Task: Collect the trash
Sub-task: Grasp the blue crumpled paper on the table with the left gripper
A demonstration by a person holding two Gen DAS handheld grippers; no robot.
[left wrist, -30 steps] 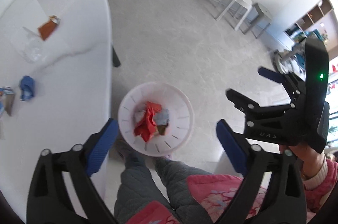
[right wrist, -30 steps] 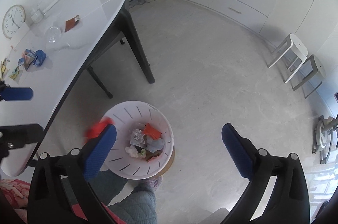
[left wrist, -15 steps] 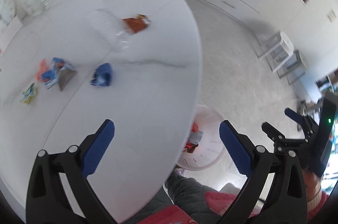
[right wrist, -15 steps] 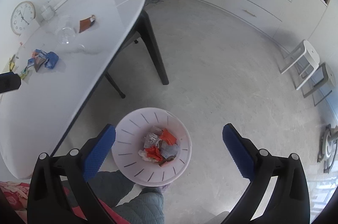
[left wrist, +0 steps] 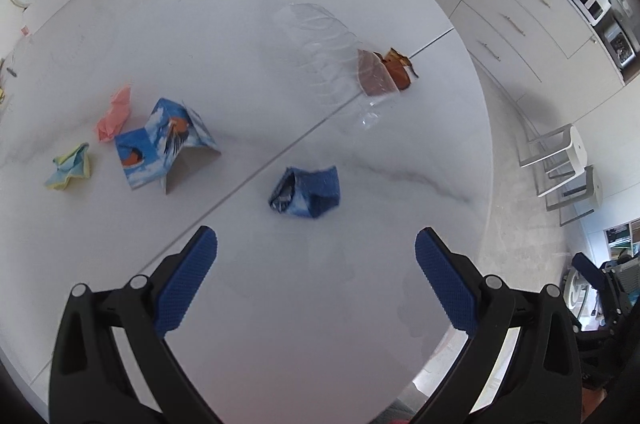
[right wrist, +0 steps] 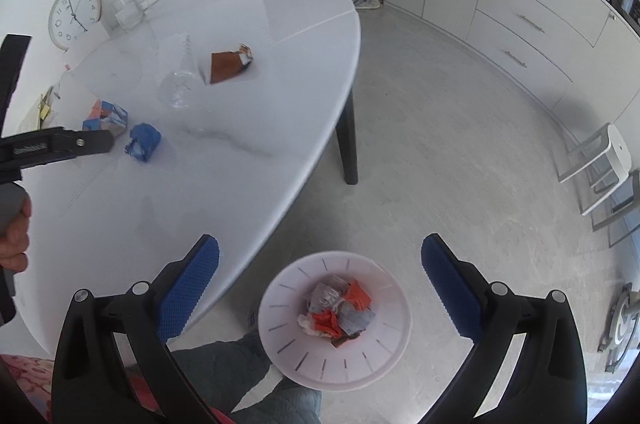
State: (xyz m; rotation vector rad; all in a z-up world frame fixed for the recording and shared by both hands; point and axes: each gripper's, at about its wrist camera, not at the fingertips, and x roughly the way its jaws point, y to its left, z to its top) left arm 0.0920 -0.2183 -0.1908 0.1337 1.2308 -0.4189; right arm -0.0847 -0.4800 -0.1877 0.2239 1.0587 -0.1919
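Our left gripper [left wrist: 316, 264] hangs over the white table [left wrist: 280, 324], jaws spread wide and empty. Just beyond its tips lies a crumpled blue wrapper [left wrist: 306, 191]; farther off, a blue printed carton [left wrist: 164, 144] and a brown wrapper [left wrist: 386, 72]. Our right gripper [right wrist: 320, 272], also wide and empty, hovers above the white bin [right wrist: 334, 320] of trash on the floor.

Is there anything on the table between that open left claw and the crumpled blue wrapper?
No. In the left wrist view only bare white table lies between the left gripper and the blue wrapper.
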